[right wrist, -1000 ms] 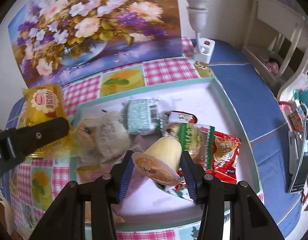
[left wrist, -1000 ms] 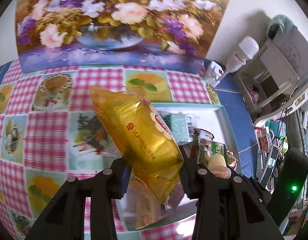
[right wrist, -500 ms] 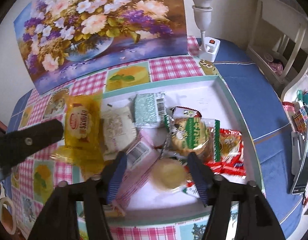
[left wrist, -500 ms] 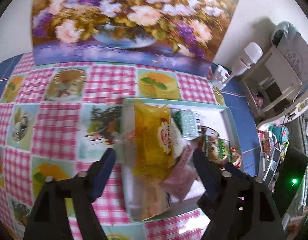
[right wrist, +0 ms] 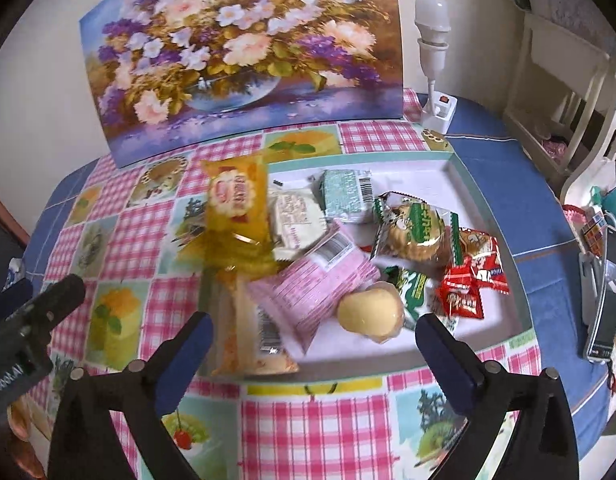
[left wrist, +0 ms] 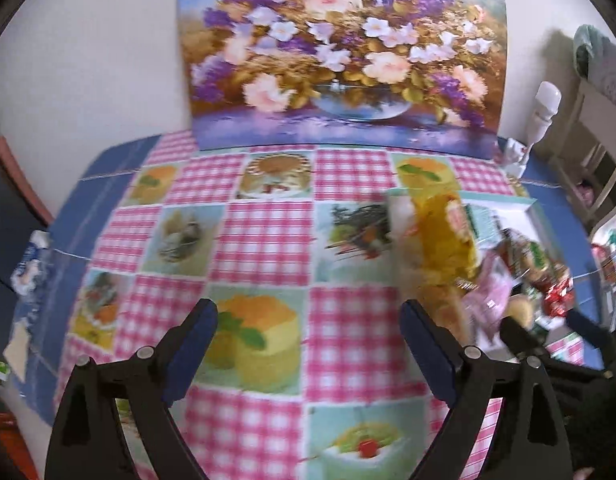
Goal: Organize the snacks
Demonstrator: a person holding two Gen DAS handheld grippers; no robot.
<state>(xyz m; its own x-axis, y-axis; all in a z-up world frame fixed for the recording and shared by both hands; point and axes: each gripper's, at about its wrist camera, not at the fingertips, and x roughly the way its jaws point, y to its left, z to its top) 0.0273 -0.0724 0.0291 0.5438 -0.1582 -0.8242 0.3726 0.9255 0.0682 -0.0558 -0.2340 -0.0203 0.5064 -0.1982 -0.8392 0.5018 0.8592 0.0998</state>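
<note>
A white tray (right wrist: pixel 420 172) with a teal rim holds several snacks: a yellow cake packet (right wrist: pixel 235 216) over its left edge, a pink wafer packet (right wrist: pixel 312 284), a pale yellow jelly cup (right wrist: pixel 370 314) on its side, a green cookie packet (right wrist: pixel 416 232) and red packets (right wrist: pixel 474 276). My right gripper (right wrist: pixel 312 344) is open and empty, just in front of the tray. My left gripper (left wrist: pixel 308 336) is open and empty over bare tablecloth, left of the tray (left wrist: pixel 524 206). The yellow packet (left wrist: pixel 444 236) shows blurred in the left wrist view.
A flower painting (right wrist: pixel 243 52) leans on the wall behind the checked tablecloth (left wrist: pixel 263 240). A white lamp on a socket block (right wrist: pixel 434 60) stands at the back right. A white chair (right wrist: pixel 564 80) and a phone (right wrist: pixel 606 296) are at the right.
Both grippers have let go and drawn back. The yellow packet and the jelly cup now lie in the tray. My left gripper has swung left over the tablecloth.
</note>
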